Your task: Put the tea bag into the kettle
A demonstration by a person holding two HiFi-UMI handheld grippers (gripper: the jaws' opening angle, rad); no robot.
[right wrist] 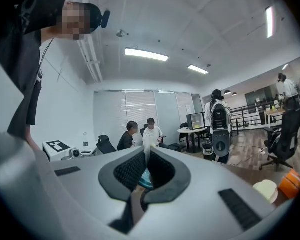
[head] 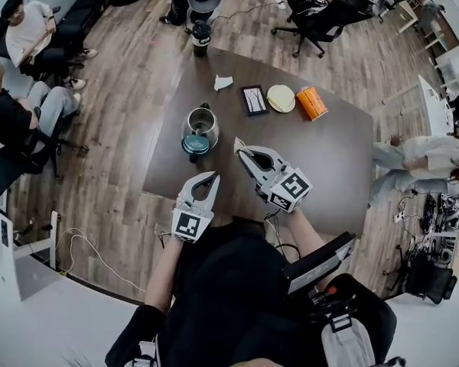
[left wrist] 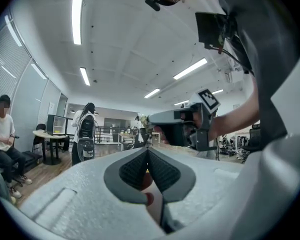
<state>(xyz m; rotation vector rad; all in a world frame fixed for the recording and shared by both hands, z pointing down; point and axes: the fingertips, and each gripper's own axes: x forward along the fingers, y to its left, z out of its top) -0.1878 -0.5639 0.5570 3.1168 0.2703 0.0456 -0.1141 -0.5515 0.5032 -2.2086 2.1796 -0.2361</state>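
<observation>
A steel kettle stands open on the dark table, with its teal lid lying just in front of it. My right gripper hovers right of the lid, shut on a small pale tea bag. In the right gripper view the tea bag sticks up from the closed tips, and the teal lid shows through the gap behind them. My left gripper is shut and empty, held below the lid. In the left gripper view its jaws meet, and the right gripper shows beyond them.
At the table's far side lie a crumpled white paper, a black framed tray, a pale round disc and an orange packet. A black bottle stands at the far edge. People sit left; another is right.
</observation>
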